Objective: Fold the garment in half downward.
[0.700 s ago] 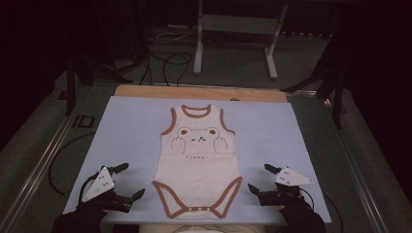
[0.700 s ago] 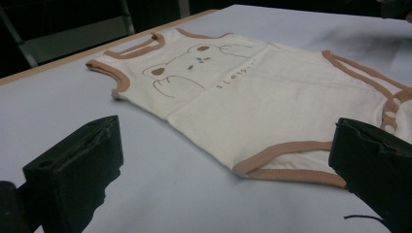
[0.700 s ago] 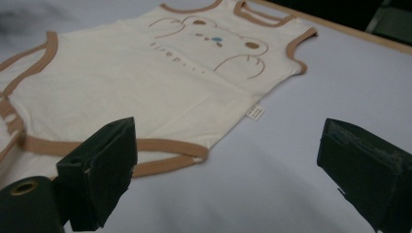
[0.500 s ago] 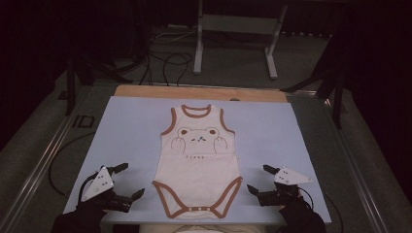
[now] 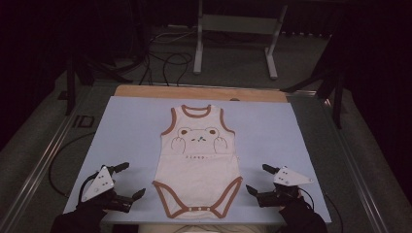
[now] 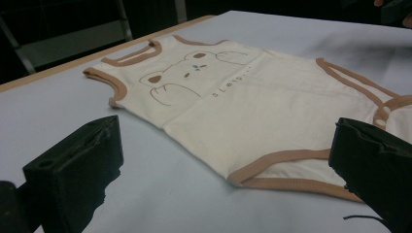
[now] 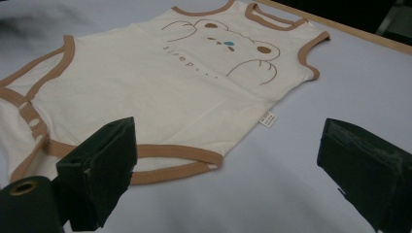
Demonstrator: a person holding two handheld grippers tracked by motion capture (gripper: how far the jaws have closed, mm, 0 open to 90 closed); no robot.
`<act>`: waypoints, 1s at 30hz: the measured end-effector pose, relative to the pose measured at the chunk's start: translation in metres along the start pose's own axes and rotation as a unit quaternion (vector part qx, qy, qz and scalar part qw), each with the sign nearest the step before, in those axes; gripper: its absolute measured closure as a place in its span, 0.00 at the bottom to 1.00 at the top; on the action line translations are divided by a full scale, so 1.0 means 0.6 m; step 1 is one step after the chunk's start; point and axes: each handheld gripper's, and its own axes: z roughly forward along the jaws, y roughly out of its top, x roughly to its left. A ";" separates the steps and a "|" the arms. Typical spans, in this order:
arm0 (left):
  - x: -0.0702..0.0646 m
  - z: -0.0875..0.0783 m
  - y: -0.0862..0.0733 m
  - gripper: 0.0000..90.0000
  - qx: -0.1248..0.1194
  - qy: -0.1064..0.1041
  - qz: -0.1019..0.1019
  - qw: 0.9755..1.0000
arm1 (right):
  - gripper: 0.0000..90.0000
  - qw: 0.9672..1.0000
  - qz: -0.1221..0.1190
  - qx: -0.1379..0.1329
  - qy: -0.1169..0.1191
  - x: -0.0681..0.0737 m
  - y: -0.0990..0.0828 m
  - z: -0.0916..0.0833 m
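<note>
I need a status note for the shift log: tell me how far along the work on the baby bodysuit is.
Done: the bodysuit lies flat, face up, on the blue mat, unfolded. In hand: the left gripper and right gripper sit either side of its lower hem, jaws open, touching nothing. Left: gripping the cloth and whatever handling follows, probably folding; no fold shows yet.
</note>
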 end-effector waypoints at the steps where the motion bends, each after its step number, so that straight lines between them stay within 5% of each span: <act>1: -0.001 0.000 0.002 0.01 -0.001 -0.002 0.000 1.000 | 0.08 1.000 0.000 -0.002 0.001 0.003 0.002 -0.001; 10: -0.007 0.003 0.024 0.01 -0.003 -0.018 0.005 1.000 | 0.08 1.000 -0.006 -0.016 -0.001 0.007 0.026 -0.015; 17: 0.000 0.000 0.046 0.01 0.003 -0.012 0.015 1.000 | 0.08 0.999 -0.014 -0.025 -0.015 0.003 0.053 -0.026; 30: 0.024 0.006 0.089 0.01 0.015 -0.015 0.024 1.000 | 0.08 0.998 -0.019 -0.053 -0.021 -0.025 0.113 -0.043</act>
